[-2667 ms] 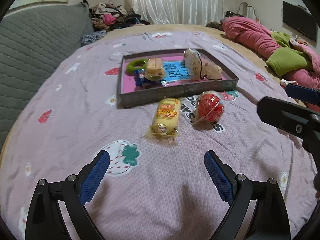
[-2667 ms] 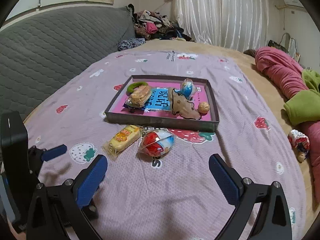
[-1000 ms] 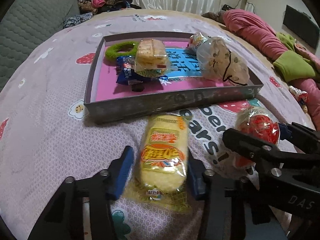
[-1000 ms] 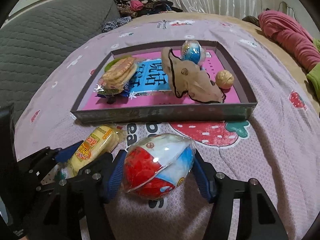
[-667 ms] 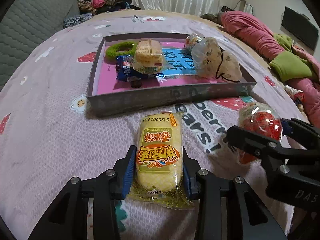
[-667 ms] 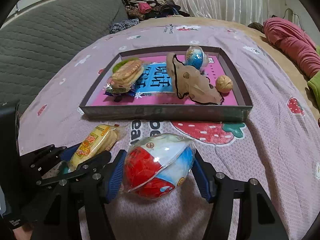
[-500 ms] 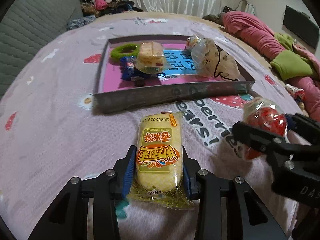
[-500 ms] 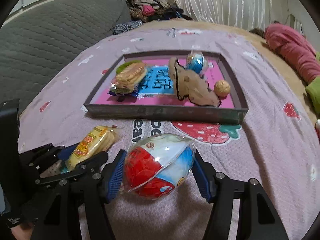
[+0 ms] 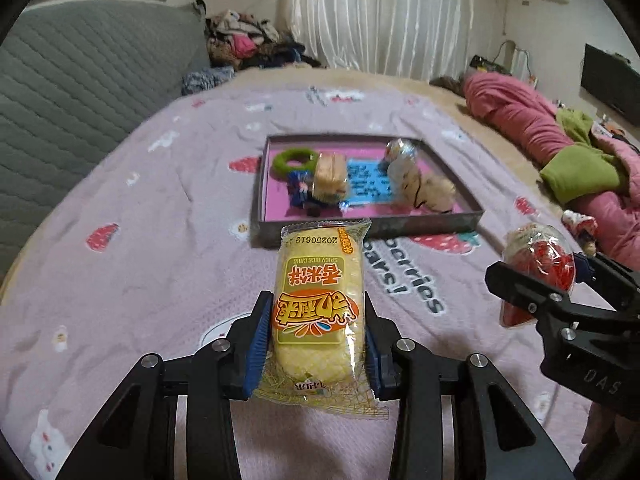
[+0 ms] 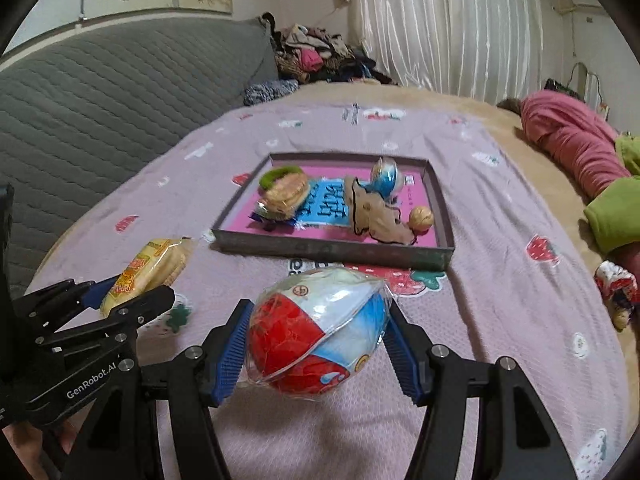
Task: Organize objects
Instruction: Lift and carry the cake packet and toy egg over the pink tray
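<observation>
My left gripper (image 9: 316, 334) is shut on a yellow rice cake packet (image 9: 318, 304), held above the purple bedspread. That packet (image 10: 148, 268) shows at the left of the right wrist view, between the left gripper's fingers (image 10: 132, 300). My right gripper (image 10: 316, 344) is shut on a wrapped red, white and blue ball (image 10: 316, 330), also lifted off the bed. From the left wrist camera the ball (image 9: 538, 264) sits at the right in the right gripper. Ahead lies a grey tray (image 9: 360, 230) with a pink floor, holding a green ring (image 9: 294, 160), a cracker pack (image 9: 330, 174) and several other bagged items.
A grey quilted headboard (image 10: 100, 92) rises on the left. Pink and green bedding (image 9: 560, 140) is piled on the right. Heaped clothes (image 10: 316, 56) lie at the far end by the white curtain. A small patterned toy (image 10: 616, 292) rests near the bed's right edge.
Both grippers closed on their items, the left on the rice cake packet and the right on the ball, then lifted them off the bedspread. The tray now looks farther and lower.
</observation>
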Available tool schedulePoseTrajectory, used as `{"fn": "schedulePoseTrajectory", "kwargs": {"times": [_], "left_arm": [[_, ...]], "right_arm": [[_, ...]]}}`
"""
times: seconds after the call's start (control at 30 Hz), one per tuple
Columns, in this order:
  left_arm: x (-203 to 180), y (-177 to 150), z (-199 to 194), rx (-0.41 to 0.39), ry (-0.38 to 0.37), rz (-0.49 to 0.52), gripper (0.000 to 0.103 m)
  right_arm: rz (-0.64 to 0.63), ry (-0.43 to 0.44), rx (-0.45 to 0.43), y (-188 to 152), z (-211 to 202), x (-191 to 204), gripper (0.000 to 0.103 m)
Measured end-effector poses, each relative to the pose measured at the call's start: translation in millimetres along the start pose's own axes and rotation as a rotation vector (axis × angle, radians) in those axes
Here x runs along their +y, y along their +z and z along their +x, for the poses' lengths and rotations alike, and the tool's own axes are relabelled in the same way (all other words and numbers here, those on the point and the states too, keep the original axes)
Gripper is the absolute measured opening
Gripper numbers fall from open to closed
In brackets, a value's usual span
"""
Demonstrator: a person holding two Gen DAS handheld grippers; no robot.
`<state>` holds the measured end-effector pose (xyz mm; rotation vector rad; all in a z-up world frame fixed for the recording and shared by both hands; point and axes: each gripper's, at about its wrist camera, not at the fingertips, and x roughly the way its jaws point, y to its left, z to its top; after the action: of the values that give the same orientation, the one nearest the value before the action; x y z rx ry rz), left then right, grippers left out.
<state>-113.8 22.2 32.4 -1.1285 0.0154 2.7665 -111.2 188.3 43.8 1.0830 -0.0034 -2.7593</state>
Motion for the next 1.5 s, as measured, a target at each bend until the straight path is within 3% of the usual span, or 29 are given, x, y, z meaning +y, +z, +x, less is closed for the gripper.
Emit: {"fn": "schedulePoseTrajectory", "kwargs": {"times": [0.3,0.7,1.1,1.5], "left_arm": [[-8,0,-57,-0.066,0.006,-0.009,0.041],[-14,4,-109,-0.131,0.005,0.003,0.041],[5,45,-133,-0.188,0.023,-0.022,0.041],[-1,98,-127,-0.214,0.016,0.011,0.041]], "right_arm": [[-0.009,-0.009,-0.073,-4,-56,2,0.063],[-0.036,0.012,-0.116,-8,-97,19,0.063],[-0.112,-0.018,-0.212,43,-143,24,0.063],[-0.158,-0.044,-0.269,99,-147,18,0.063]]}}
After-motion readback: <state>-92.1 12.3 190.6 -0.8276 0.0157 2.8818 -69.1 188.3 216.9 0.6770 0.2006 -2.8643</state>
